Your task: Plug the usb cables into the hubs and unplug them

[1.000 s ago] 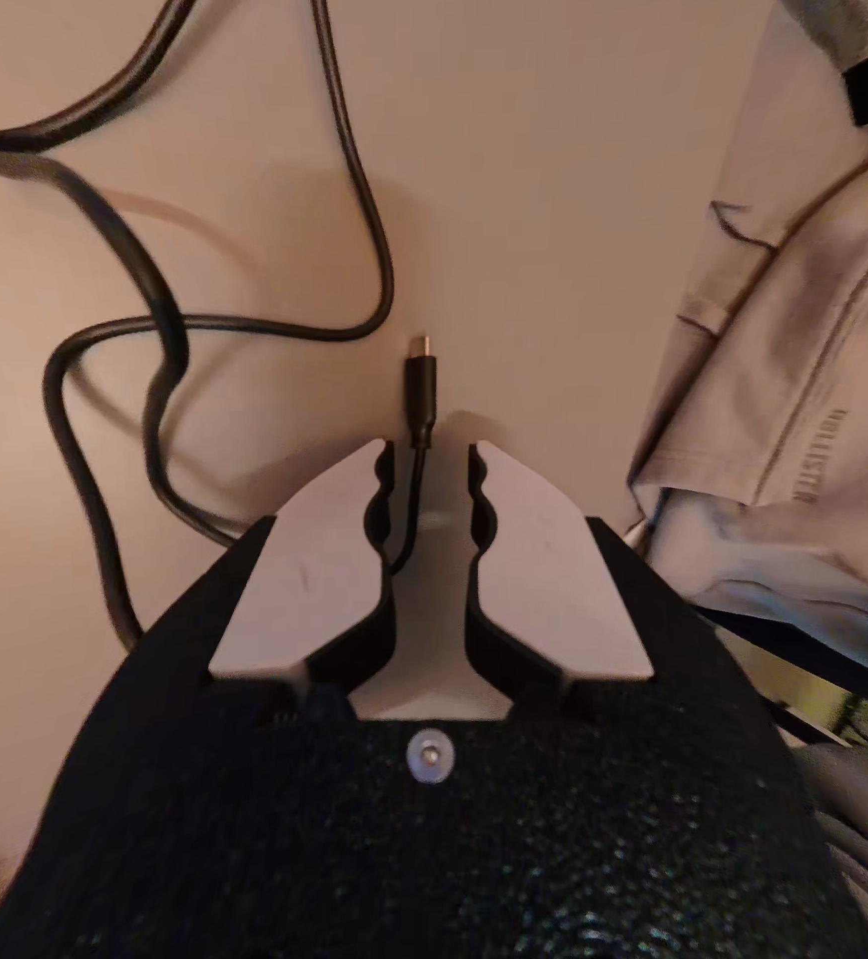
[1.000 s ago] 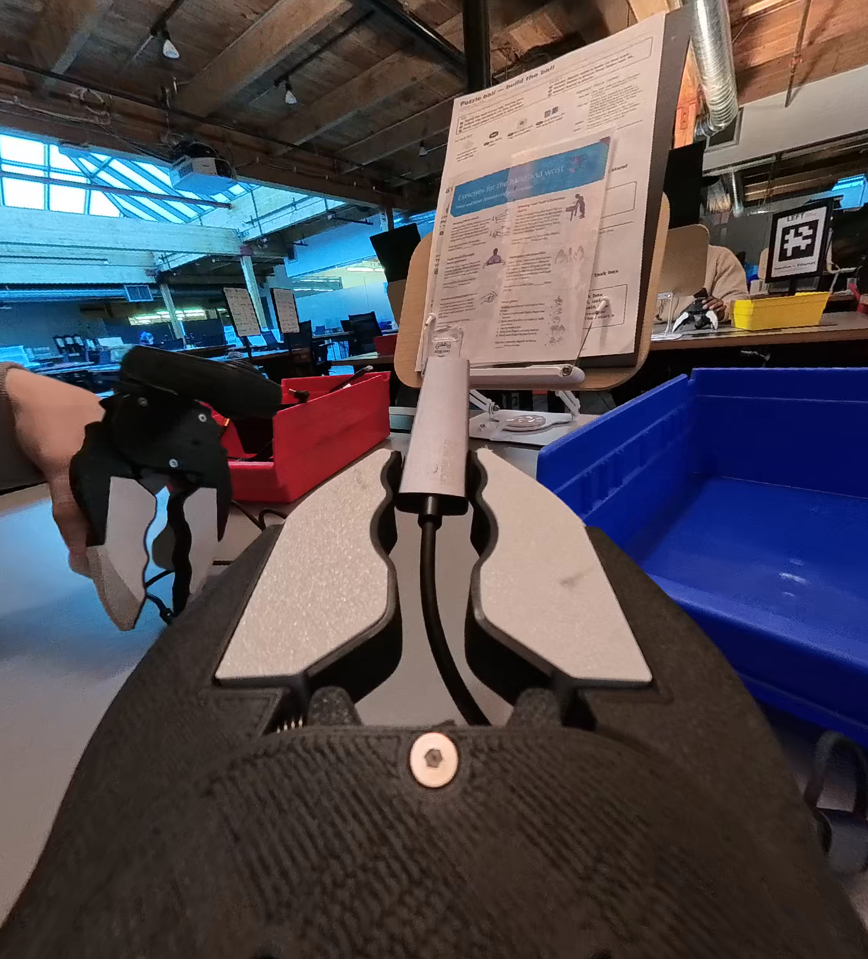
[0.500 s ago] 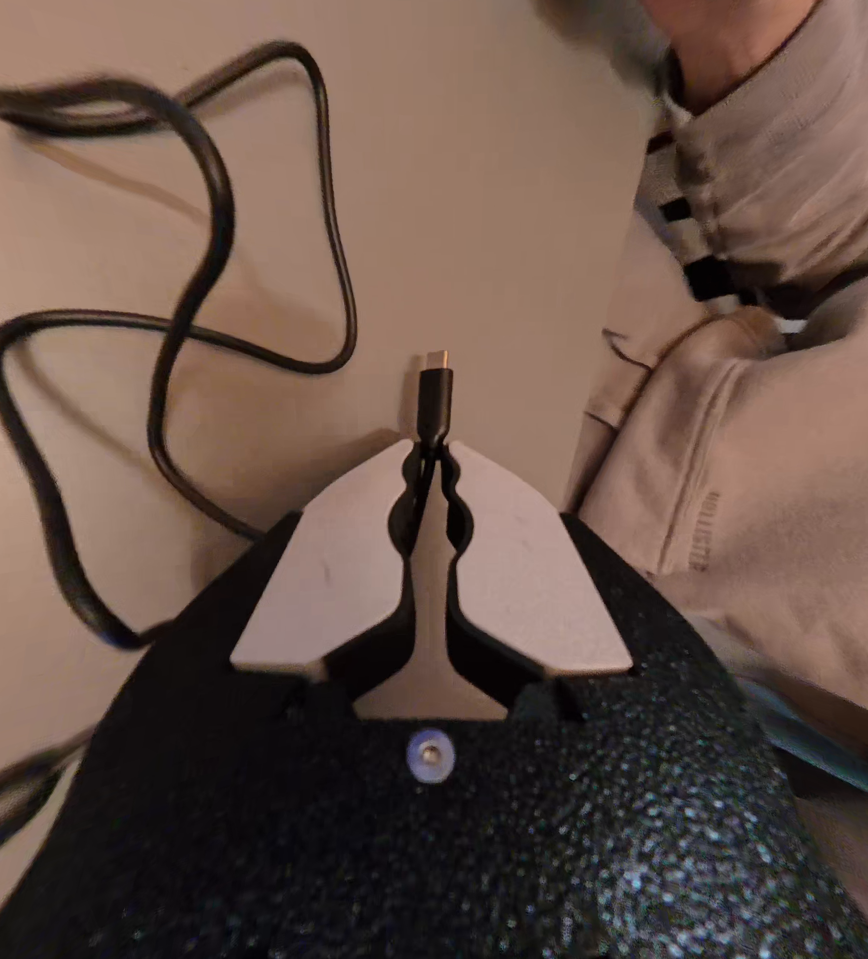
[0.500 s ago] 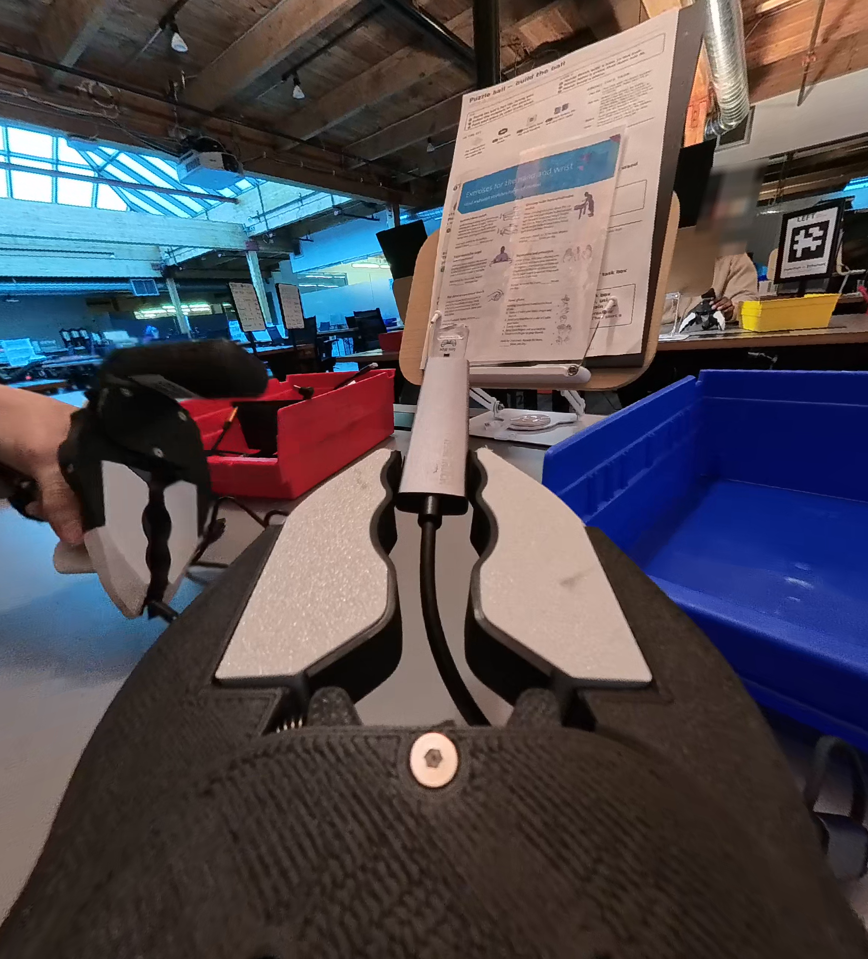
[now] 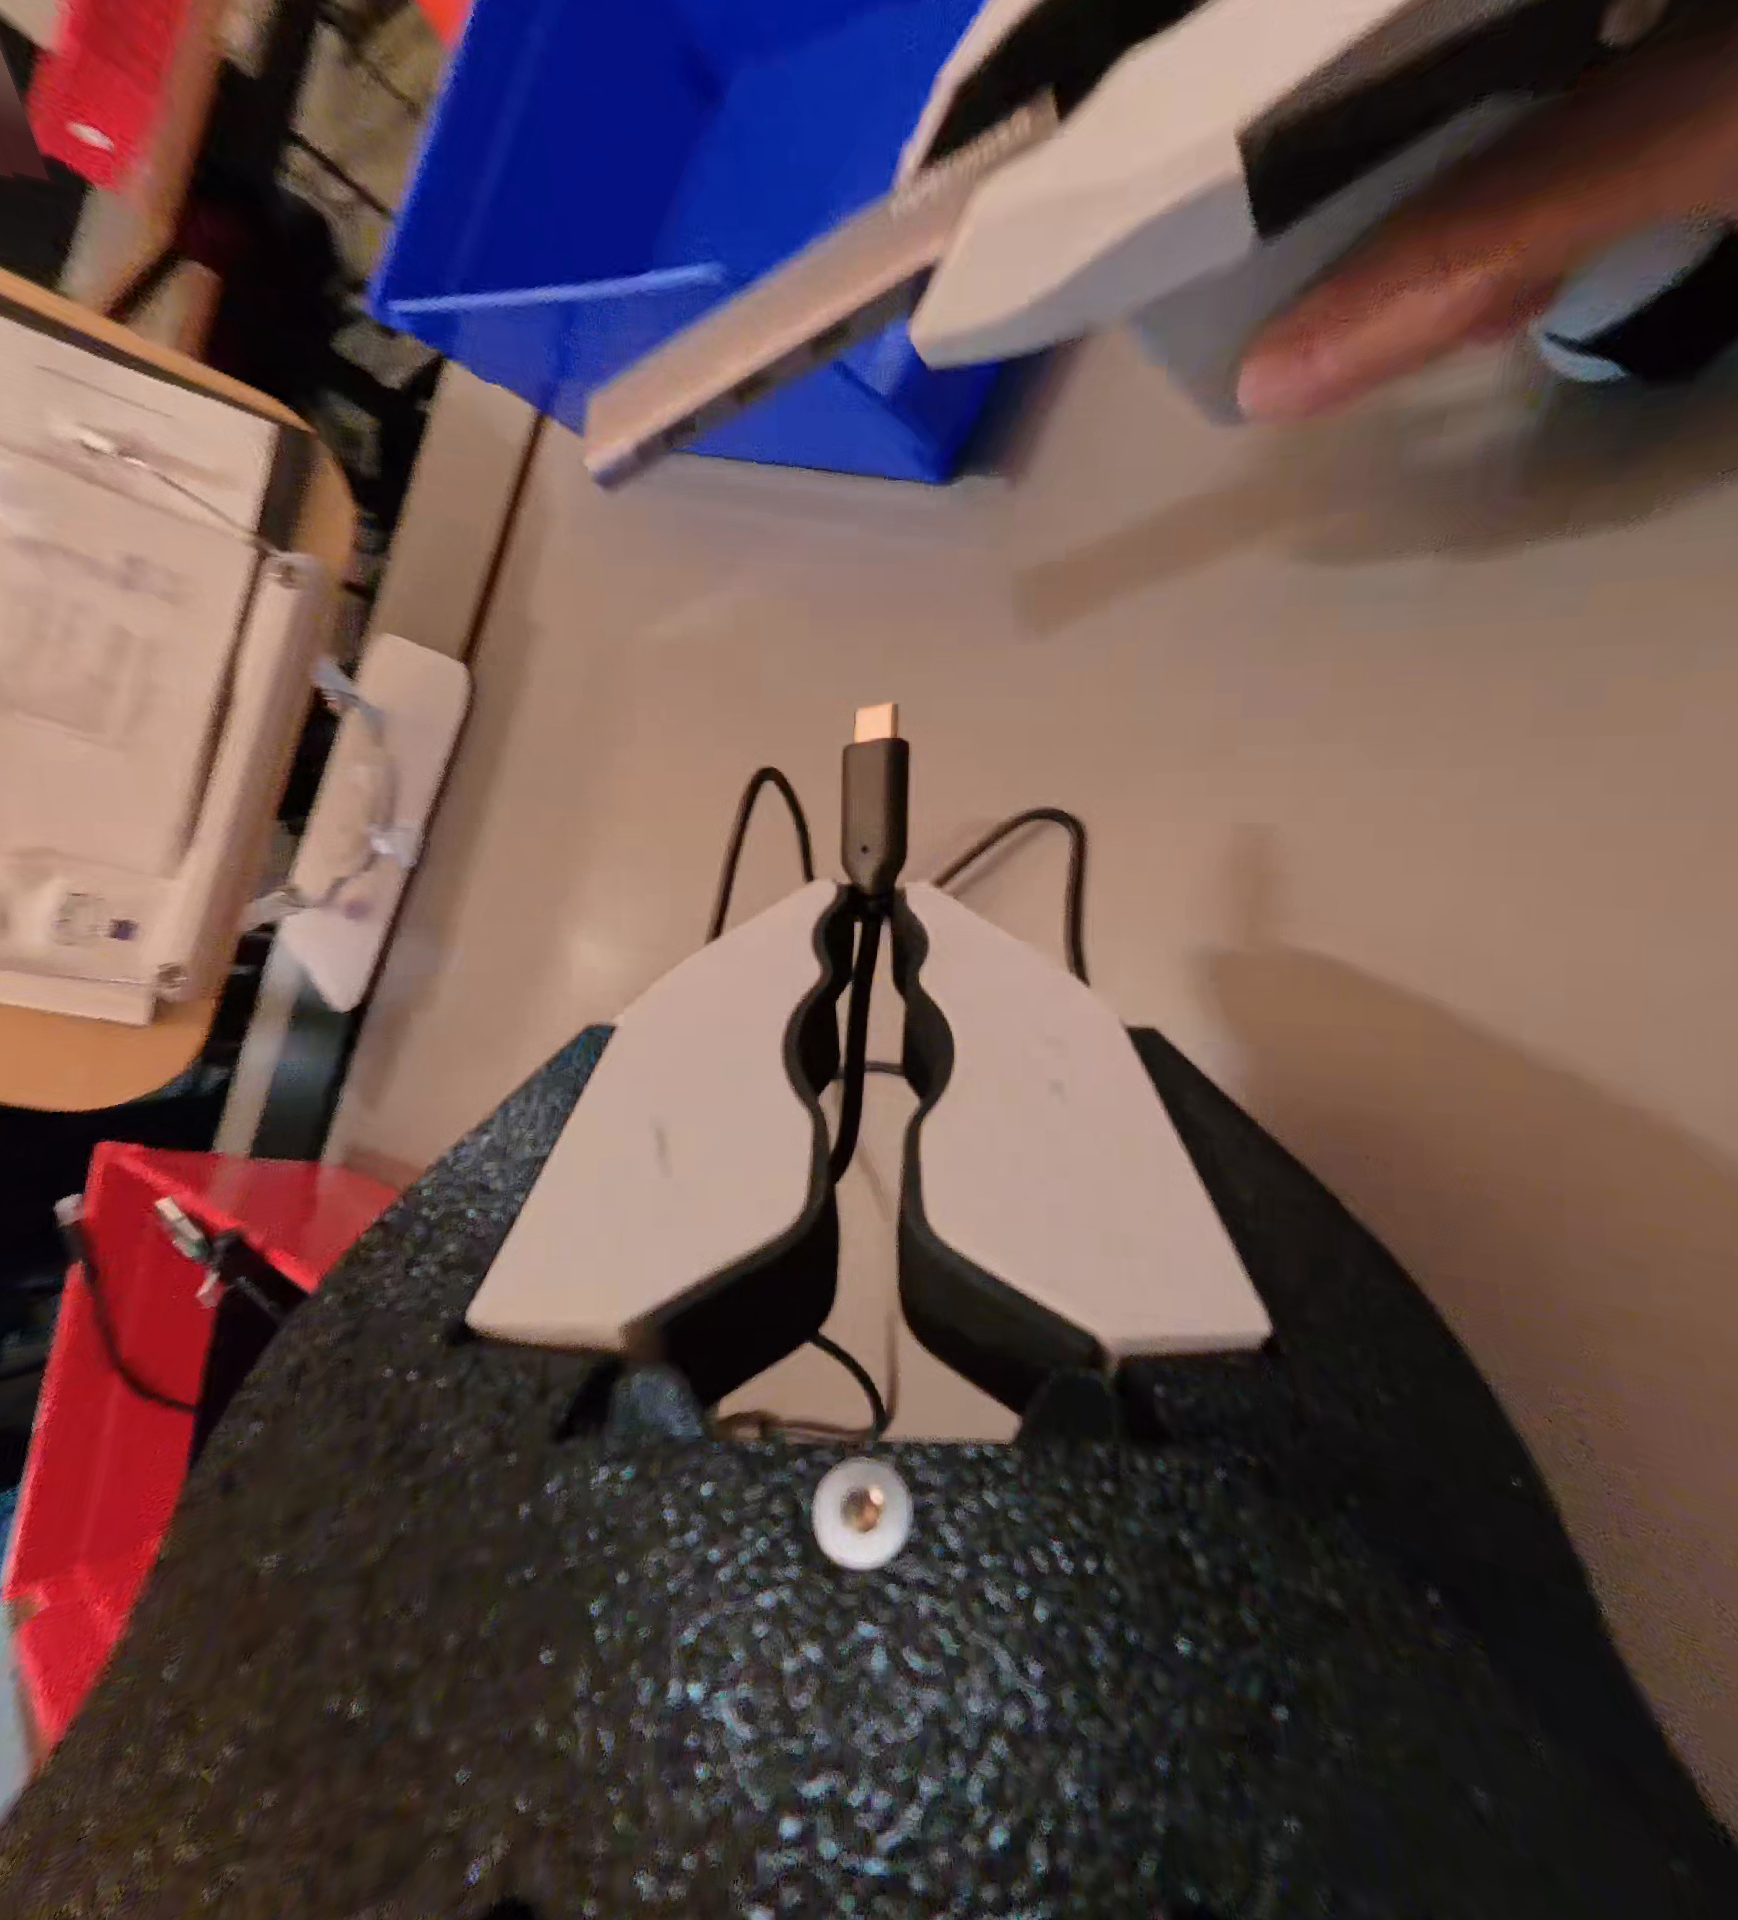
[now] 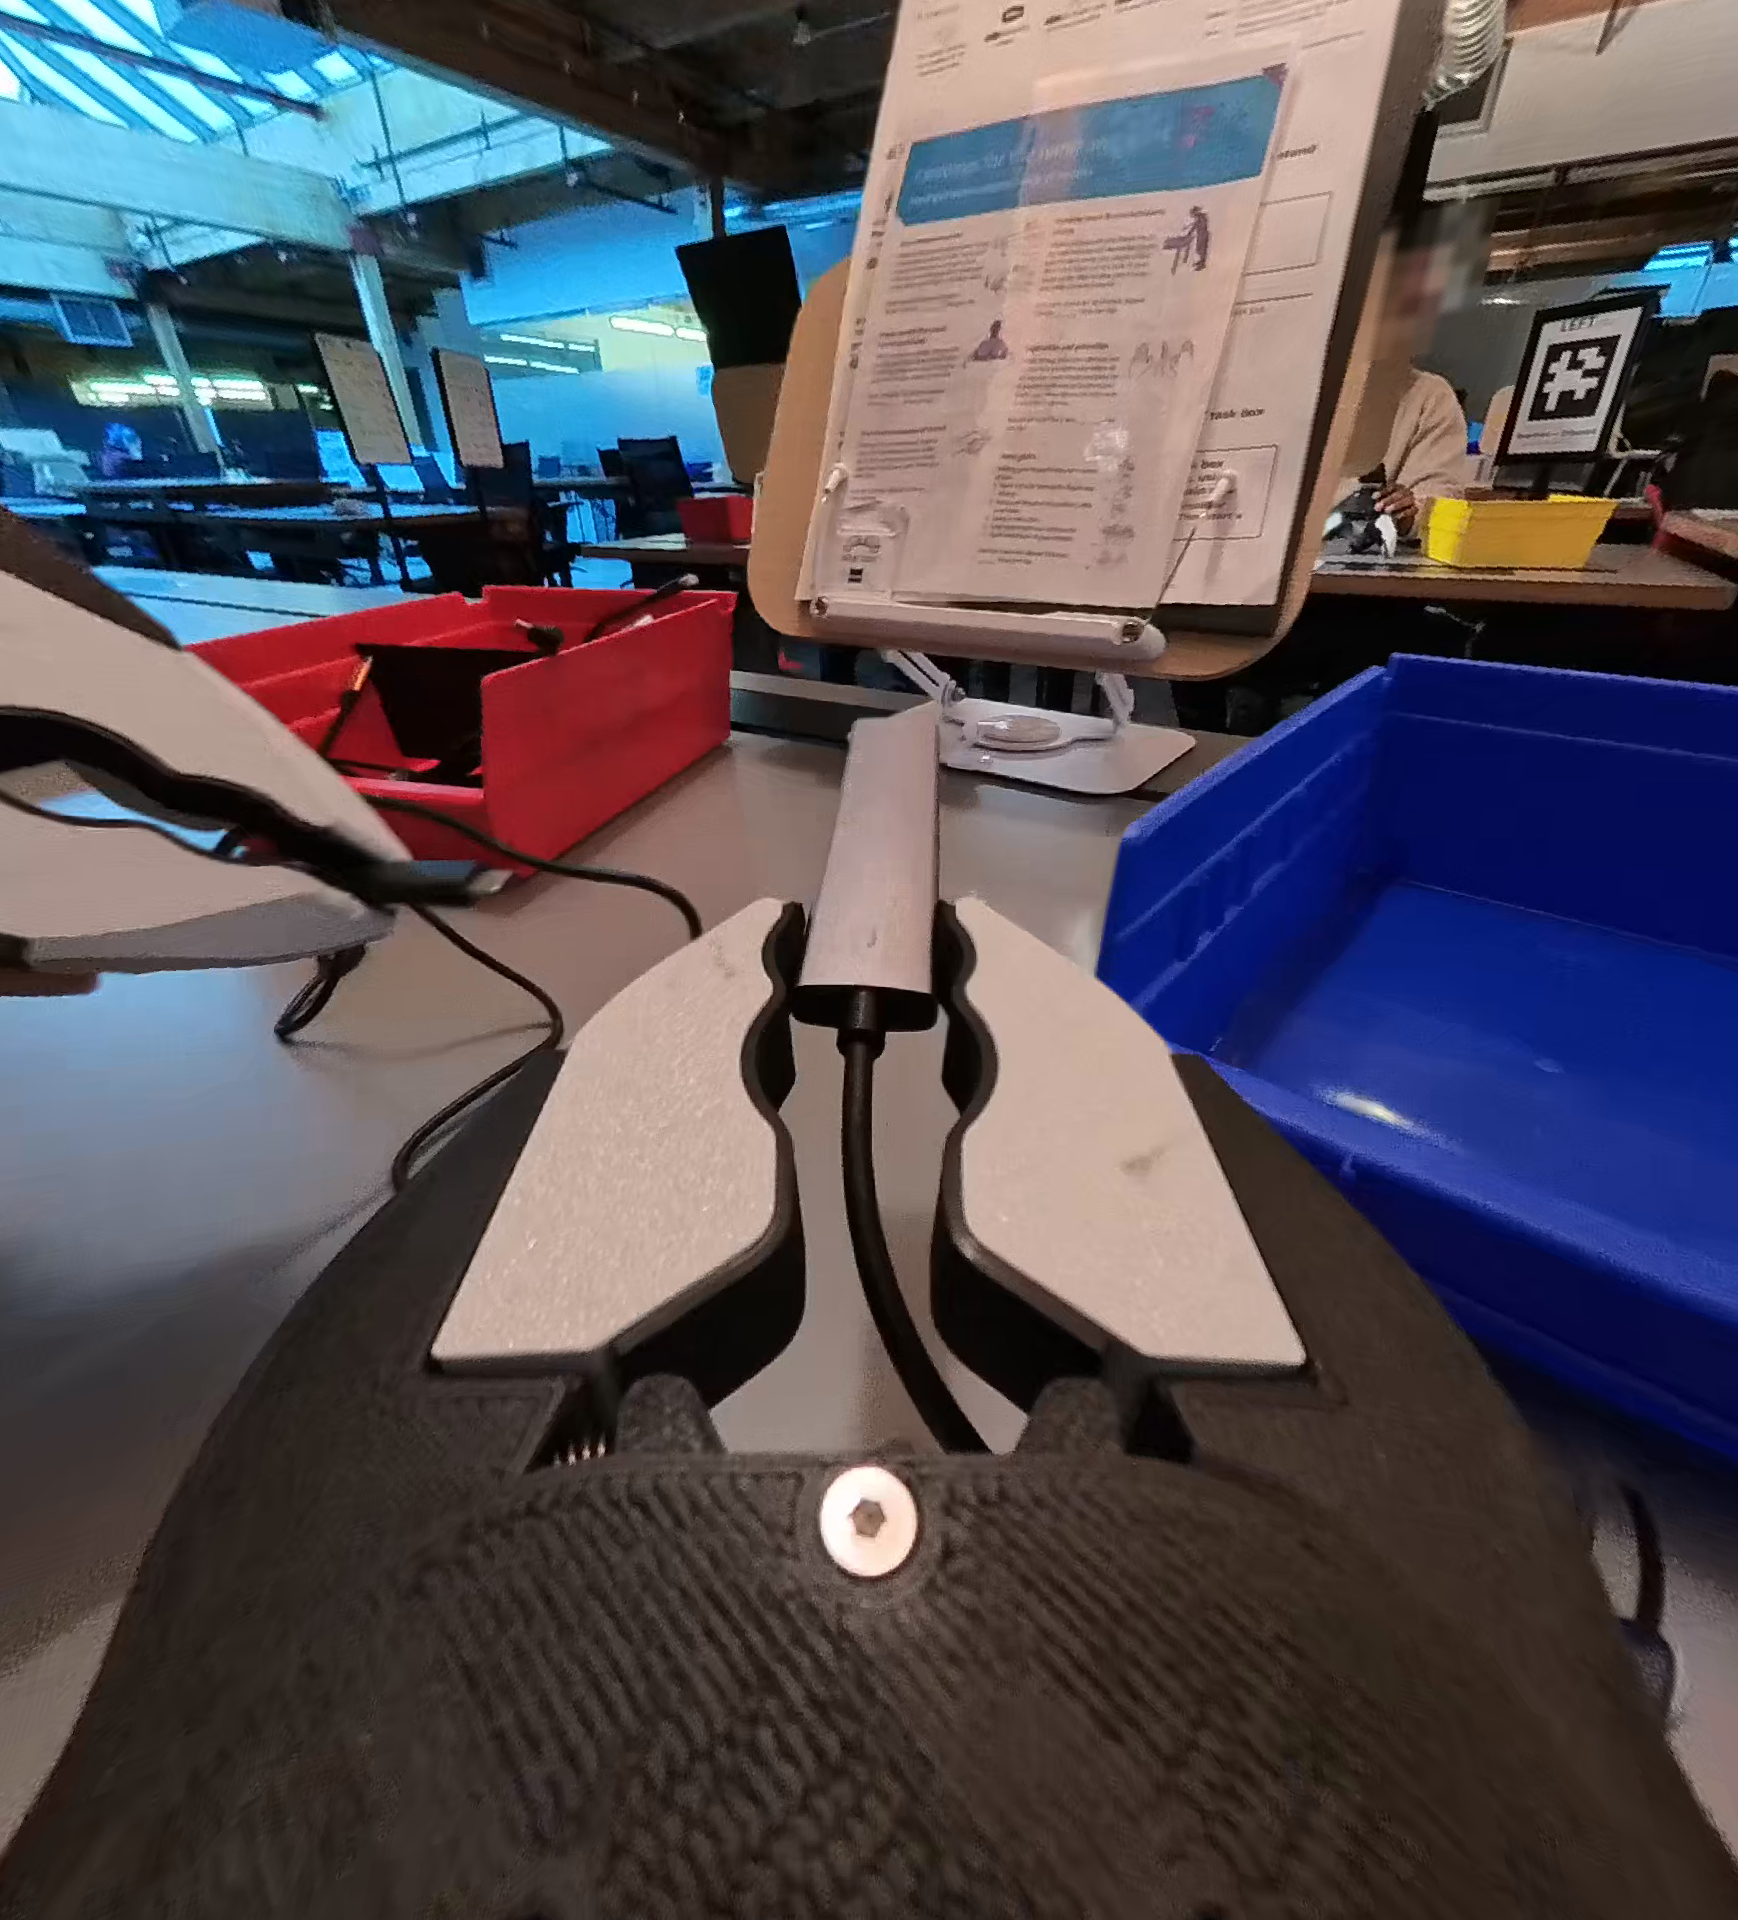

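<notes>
My left gripper (image 5: 870, 899) is shut on a thin black usb cable just behind its plug (image 5: 877, 805), which sticks out past the fingertips with its metal tip forward. My right gripper (image 6: 870, 920) is shut on a grey bar-shaped hub (image 6: 875, 862), whose black lead runs back between the fingers. In the left wrist view the hub (image 5: 751, 343) is up and to the right, held by the other gripper (image 5: 1104, 229). In the right wrist view the left gripper (image 6: 117, 821) comes in from the left, and the plug (image 6: 444, 881) points towards the hub with a gap between them.
A blue bin (image 6: 1530, 997) stands on the right of the grey table (image 6: 169, 1122). A red bin (image 6: 553, 717) with cables is at the back left. A document stand (image 6: 1073, 343) with paper sheets stands behind the hub. A person sits at a far table.
My left gripper closed on the cable behind the plug, lifted it off the table and swung it round towards the hub. The right gripper with the hub tilted slightly down.
</notes>
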